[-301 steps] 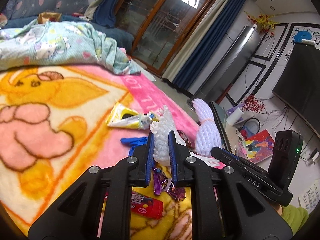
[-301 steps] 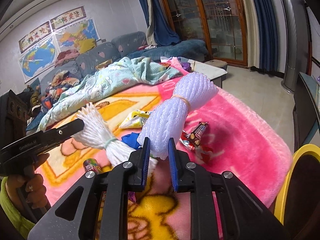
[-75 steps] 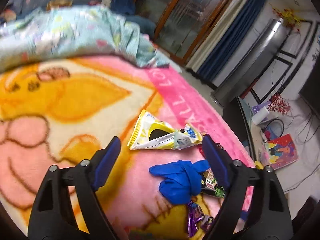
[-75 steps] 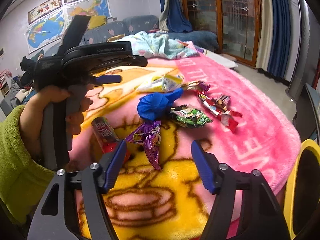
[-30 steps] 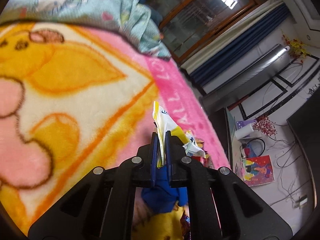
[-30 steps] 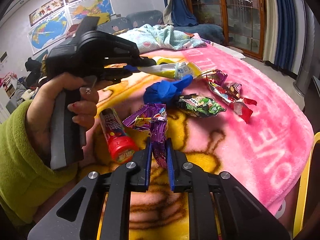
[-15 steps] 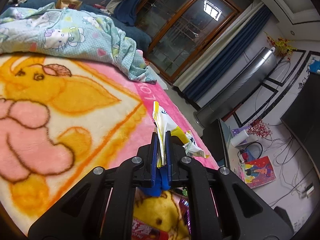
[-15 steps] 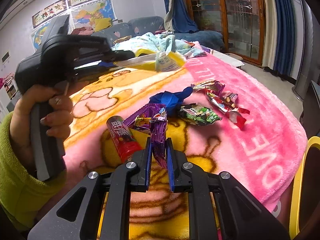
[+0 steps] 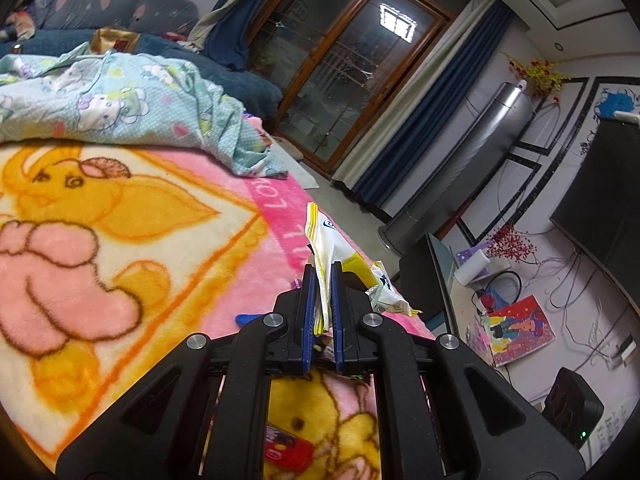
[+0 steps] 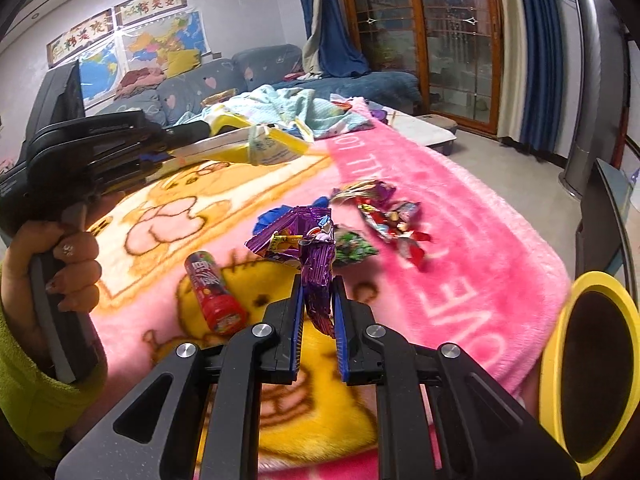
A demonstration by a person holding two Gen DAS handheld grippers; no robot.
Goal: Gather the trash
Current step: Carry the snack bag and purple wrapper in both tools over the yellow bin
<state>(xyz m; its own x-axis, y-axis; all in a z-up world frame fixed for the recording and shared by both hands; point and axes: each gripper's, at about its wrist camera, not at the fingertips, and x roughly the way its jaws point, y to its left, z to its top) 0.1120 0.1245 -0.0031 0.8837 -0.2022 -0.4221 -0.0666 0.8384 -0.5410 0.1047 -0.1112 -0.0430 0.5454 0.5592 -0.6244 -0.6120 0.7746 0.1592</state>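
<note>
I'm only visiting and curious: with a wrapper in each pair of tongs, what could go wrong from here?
The purple wrapper is pinched only by its tail in the right tongs, so it might slip out before reaching the yellow bin. The yellow packet sticks far out of the left tongs and may snag or tear.

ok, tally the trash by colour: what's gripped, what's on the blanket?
Yellow-white wrapper, in left gripper: 1
Purple wrapper, in right gripper: 1
Red tube: 1
Blue glove: 1
Green wrapper: 1
Red-mixed wrapper cluster, exact number unclear: 1
Total: 6
</note>
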